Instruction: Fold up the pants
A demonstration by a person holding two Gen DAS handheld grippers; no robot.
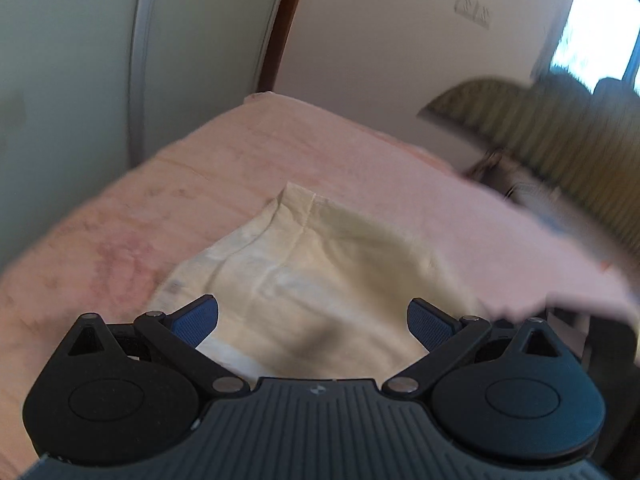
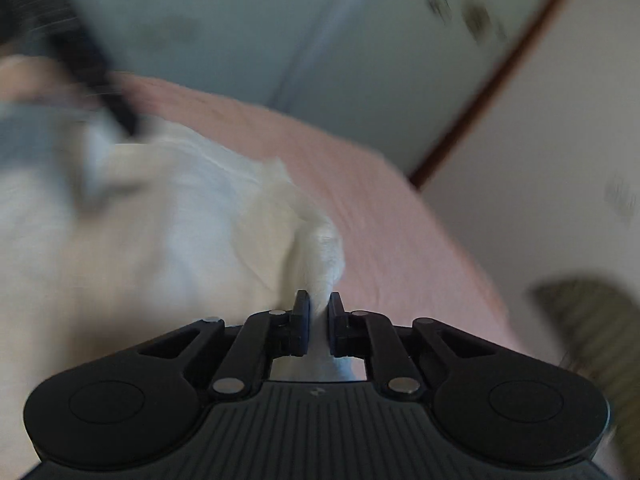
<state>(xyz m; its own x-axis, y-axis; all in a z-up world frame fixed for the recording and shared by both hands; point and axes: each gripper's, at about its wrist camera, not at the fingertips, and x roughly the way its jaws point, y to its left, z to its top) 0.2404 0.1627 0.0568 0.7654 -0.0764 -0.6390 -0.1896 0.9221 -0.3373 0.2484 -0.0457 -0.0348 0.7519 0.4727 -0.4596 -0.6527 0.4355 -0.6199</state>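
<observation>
Bedcover: pink sheet (image 1: pixel 360 160), spread ahead of the jaws.
Wall: white wall (image 1: pixel 400 40), beyond it.
Cushion: striped cushion (image 1: pixel 560 140), far right.

No text, number or brand can be read in either view. The gripper body (image 1: pixel 316 390) carries only a small light emblem without letters, and the wall plate (image 1: pixel 473 11) is too blurred.

1 pair of cream pants (image 1: pixel 320 264), 1 pink bedcover (image 1: pixel 120 240), 2 tools: left (image 1: pixel 313 322), right (image 2: pixel 319 312).
</observation>
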